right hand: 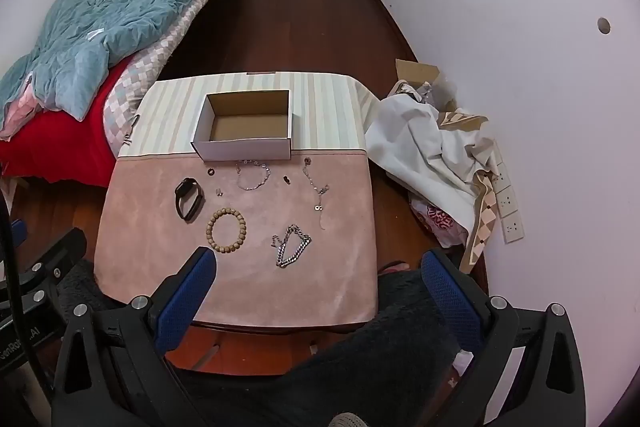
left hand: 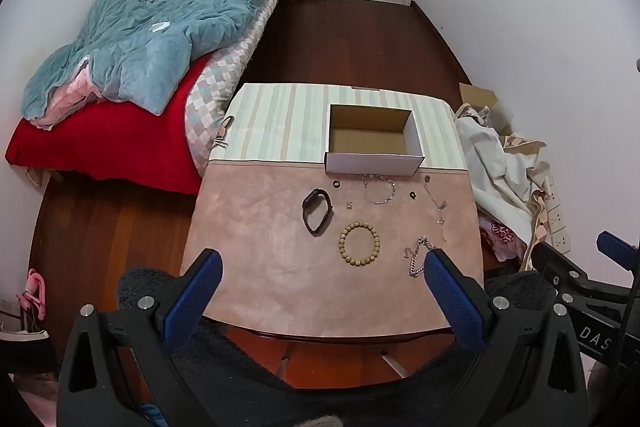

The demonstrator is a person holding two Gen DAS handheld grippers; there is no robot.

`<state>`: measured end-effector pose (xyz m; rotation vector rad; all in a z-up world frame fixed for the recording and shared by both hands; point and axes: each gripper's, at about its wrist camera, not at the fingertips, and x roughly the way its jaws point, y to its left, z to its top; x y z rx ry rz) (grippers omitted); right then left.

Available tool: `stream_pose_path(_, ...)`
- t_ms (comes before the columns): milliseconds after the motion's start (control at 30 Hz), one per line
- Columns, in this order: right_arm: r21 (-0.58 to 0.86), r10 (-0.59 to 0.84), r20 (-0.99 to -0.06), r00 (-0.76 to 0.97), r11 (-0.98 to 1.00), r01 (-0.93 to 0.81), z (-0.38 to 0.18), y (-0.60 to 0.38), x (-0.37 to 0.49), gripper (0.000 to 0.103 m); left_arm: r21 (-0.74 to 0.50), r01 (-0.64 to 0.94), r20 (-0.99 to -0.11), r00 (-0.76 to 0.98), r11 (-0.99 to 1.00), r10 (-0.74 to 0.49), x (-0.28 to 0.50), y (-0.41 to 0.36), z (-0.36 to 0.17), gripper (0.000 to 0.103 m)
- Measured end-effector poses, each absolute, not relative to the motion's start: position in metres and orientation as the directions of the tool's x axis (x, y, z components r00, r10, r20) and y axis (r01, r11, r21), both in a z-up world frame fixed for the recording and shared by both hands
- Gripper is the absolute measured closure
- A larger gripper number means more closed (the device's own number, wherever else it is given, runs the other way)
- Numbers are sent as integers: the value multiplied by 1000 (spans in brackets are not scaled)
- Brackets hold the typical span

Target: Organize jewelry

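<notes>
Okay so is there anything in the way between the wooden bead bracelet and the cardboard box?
Partly. The thin silver chain bracelet and a small earring lie on the pink cloth between the wooden bead bracelet and the open cardboard box. Nothing tall stands there; lifting over them looks possible.

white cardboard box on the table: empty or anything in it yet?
Empty. The white cardboard box shows only bare brown floor in both views; no lid on.

Cloth-covered table (right hand: 240, 283) bears box (right hand: 244, 147), jewelry (right hand: 226, 230).
</notes>
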<state>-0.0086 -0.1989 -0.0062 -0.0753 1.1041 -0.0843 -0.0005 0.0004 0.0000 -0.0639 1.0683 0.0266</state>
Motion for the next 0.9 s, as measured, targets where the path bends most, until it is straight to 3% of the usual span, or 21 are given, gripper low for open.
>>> stream_pose_path(900,-95,-99,-890,445,995,31,-3,-203,-11,0,-18,-37,-880,476,999,2,-7,-5,-1,0)
